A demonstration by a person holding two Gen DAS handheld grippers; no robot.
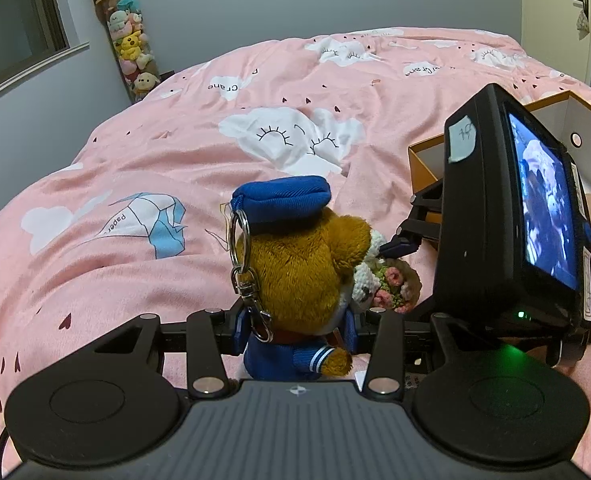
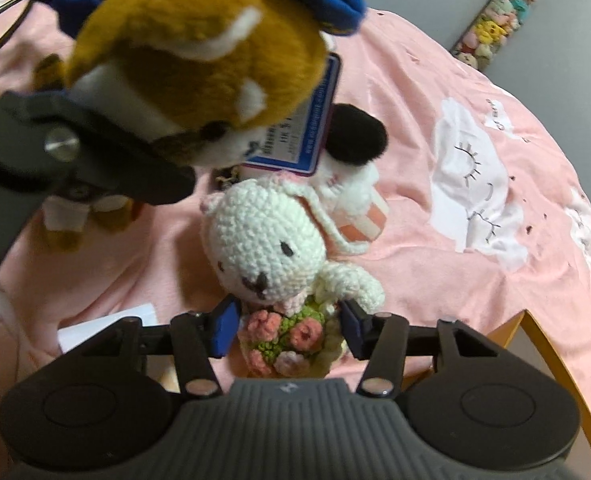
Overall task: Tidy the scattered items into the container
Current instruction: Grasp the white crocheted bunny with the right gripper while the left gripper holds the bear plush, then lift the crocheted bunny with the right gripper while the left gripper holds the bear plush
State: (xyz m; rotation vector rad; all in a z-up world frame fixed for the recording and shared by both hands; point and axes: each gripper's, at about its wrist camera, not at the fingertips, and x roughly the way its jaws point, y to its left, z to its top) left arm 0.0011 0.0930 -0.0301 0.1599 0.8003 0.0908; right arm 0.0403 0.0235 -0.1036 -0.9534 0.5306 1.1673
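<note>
Both tongs are matte black, with a ribbed grey hood at the near edge flanked by two round black discs. Flat black link bars with silver rivets run forward to blue finger pads [image 2: 225,326]. The left tongs [image 1: 293,330] show a black cable at the lower left. The right tongs [image 2: 289,326] carry a boxy black screen unit [image 1: 507,216] with a pale blue sticker and green lights.

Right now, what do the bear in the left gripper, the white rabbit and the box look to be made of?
Bear: soft brown plush, fuzzy pile; blue fabric cap; shiny metal key ring.
Rabbit: crocheted yarn, matte, with visible stitch loops, and yarn flowers below.
Box: looks like cardboard, with thin stiff orange walls and a pale inside; can't confirm.
</note>
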